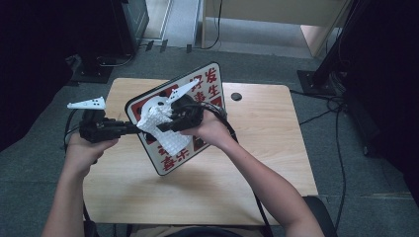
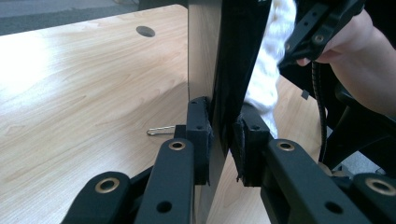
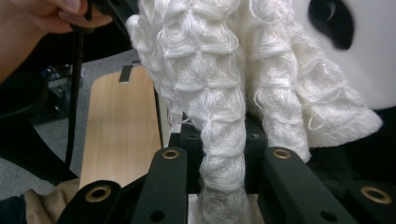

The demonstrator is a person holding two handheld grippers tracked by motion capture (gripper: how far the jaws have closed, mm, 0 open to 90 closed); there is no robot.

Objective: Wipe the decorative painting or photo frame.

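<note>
**Board clamped at its edge, cloth pressed to its face**

The wooden table (image 1: 267,148) is the largest element; its near half and its right side lie bare, and a small round hole (image 1: 236,96) sits close to the far edge. Dark grey floor borders the table on all sides, with black stands at the far left and the right.

Above the table's left centre, a square board (image 1: 210,86) with a black rim and red characters on white is held up, tilted, its lower corner nearest the person. In the left gripper view the board appears edge-on, rising between the jaws, with the pale tabletop open to its left and a small wire clip (image 2: 159,131) lying on the wood just beside the jaw.

The left gripper (image 1: 129,129) has its jaws drawn in tight on the board's left edge; the pads press on both faces. The left hand (image 1: 84,150) holds it over the table's left border.

The right gripper (image 1: 165,126) is clamped on a white knitted cloth (image 1: 160,129), a twisted strand of which runs between the pads in the right gripper view. The cloth lies against the board's printed face, near its middle. The right hand (image 1: 210,129) reaches in over the board.
</note>
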